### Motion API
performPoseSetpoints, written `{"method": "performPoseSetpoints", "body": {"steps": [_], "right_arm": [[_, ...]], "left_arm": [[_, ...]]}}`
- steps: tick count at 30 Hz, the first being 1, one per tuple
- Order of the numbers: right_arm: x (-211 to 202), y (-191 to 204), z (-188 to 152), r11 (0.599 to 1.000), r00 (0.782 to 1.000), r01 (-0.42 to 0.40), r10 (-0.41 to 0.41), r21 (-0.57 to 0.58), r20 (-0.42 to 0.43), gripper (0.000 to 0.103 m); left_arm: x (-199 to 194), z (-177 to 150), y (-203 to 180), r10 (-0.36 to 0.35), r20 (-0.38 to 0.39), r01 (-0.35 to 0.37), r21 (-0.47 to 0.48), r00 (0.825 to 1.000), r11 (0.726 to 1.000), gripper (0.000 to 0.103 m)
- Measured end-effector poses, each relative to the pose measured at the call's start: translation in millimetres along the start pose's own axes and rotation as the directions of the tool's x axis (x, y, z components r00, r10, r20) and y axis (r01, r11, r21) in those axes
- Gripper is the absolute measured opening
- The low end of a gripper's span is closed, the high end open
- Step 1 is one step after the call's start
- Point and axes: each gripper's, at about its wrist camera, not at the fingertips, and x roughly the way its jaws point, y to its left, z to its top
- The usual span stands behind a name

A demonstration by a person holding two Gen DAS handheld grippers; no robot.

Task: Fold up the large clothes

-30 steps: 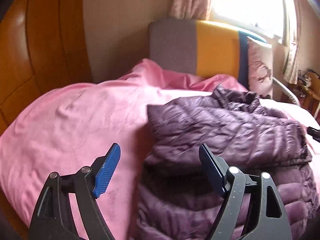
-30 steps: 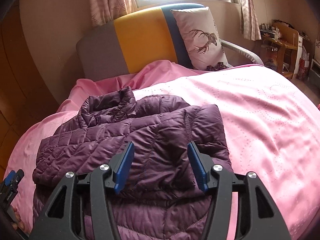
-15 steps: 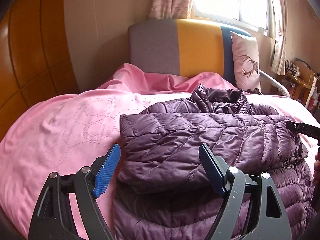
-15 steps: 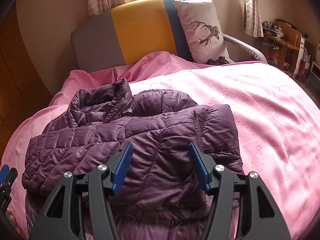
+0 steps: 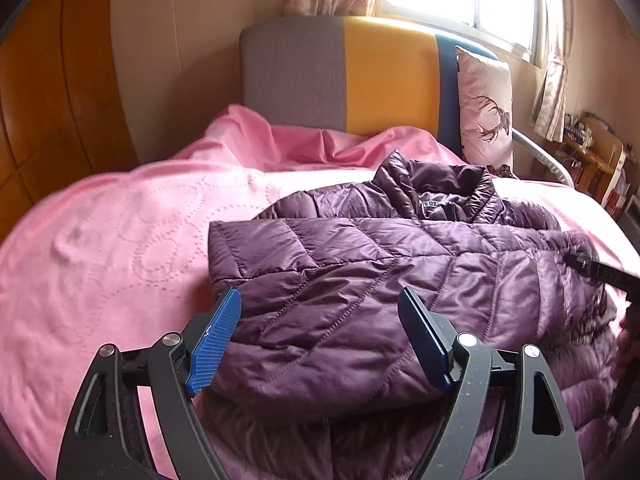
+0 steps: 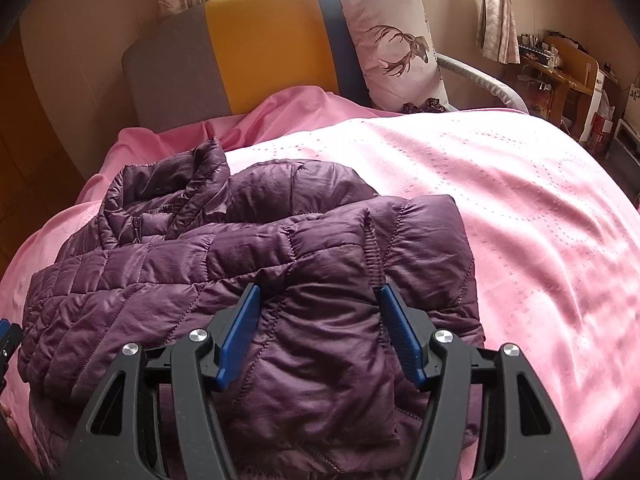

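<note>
Left claw (image 5: 320,336) wide open, empty, above purple puffer jacket (image 5: 400,264) on pink bed (image 5: 120,248); right claw (image 6: 318,332) opening, grips nothing, sleeve beneath.

A bed (image 5: 280,80) with a grey, yellow and blue padded headboard carries a pink quilted bedspread (image 5: 120,260), rumpled near the headboard. A purple quilted puffer jacket (image 5: 380,272) lies folded directly on the bedspread, its collar towards the headboard.
</note>
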Motion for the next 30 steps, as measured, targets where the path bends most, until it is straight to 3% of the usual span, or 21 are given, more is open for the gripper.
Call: {"method": "performPoseSetpoints", "body": {"steps": [5,9,13,19,21,23,24,27,30], "right_arm": [[13.5,3.1,1.8,0.998,0.999,0.041,-0.042,-0.038,-0.011,0.063],[27.5,6.6,0.5,0.995,0.997,0.067,-0.07,-0.071,-0.033,0.066],[41.9,8.8,-7.1,0.992,0.996,0.076,-0.08,-0.101,-0.034,0.068],[43.1,4.6,-3.9,0.993,0.996,0.068,-0.073,-0.1,-0.045,0.073],[34.6,5.6,-0.5,0.989,0.994,0.092,-0.097,-0.116,-0.041,0.078],[18.8,8.5,1.7,0.984,0.993,0.116,-0.117,-0.133,-0.001,0.08],[8.6,9.8,1.8,0.983,0.993,0.119,-0.116,-0.138,0.028,0.08],[-23.2,16.9,-1.6,0.985,0.993,0.082,-0.068,-0.149,0.097,0.08],[-38.0,32.7,-11.6,0.983,0.996,-0.008,0.024,-0.184,0.09,0.08]], "left_arm": [[30.2,8.6,27.8,-0.061,-0.074,0.051,-0.134,0.995,0.99,0.079],[60.7,-0.3,41.0,-0.096,-0.149,0.067,-0.19,0.984,0.98,0.07],[74.1,-16.5,35.9,-0.064,-0.149,0.04,-0.155,0.987,0.987,0.07],[67.1,-12.3,29.6,-0.009,-0.157,-0.01,-0.12,0.988,0.993,0.07],[51.2,-9.2,24.9,0.051,-0.125,-0.063,-0.092,0.991,0.994,0.074],[26.3,-5.6,16.8,0.079,-0.033,-0.081,-0.057,0.996,0.995,0.083],[13.3,-4.0,11.4,0.076,0.009,-0.075,-0.04,0.997,0.996,0.083],[-2.3,-3.9,-2.2,0.015,0.041,-0.015,-0.001,0.999,1.0,0.083],[6.8,-11.9,-23.7,-0.035,-0.011,0.036,0.065,0.999,0.997,0.083]]}}
